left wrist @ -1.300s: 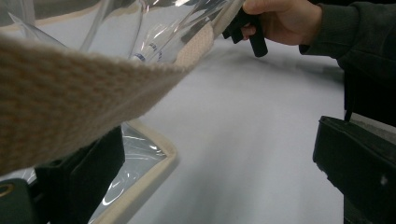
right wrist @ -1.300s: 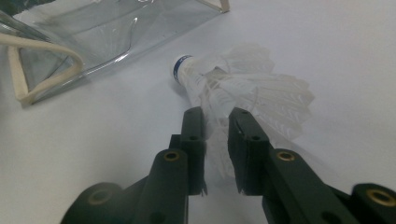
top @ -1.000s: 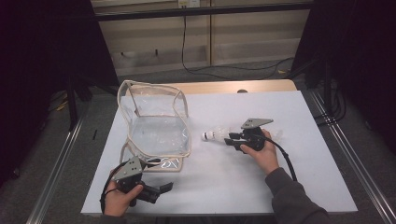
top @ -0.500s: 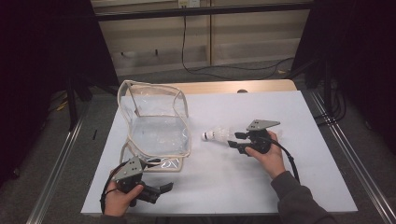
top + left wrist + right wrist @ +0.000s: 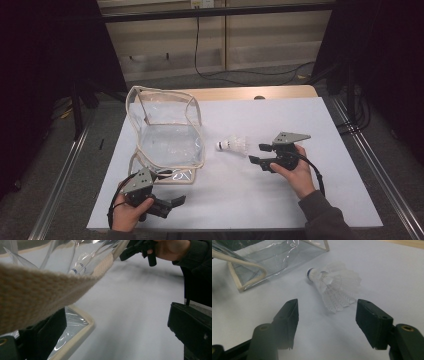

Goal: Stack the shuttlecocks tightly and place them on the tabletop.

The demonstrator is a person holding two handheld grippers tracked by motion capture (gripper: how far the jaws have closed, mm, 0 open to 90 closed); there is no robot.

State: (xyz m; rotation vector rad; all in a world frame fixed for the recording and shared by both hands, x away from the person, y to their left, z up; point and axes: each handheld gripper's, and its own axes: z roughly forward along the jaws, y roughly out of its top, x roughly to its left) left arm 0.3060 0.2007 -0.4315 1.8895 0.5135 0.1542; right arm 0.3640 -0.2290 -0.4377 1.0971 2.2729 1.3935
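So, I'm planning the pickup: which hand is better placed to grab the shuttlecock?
Right. The right gripper, jaws just opened with nothing between them, faces the shuttlecock lying close ahead. The left gripper sits by the clear bag, farther off.

A woven beige strap (image 5: 37, 295) of the clear plastic bag (image 5: 72, 327) crosses close in front, with the left claw's (image 5: 120, 337) dark jaws standing apart below it. Beyond, over the white worktop (image 5: 135, 305), a hand (image 5: 172, 248) holds the other claw (image 5: 140, 248). A shuttlecock's (image 5: 77, 268) blue-banded tip shows through the plastic.
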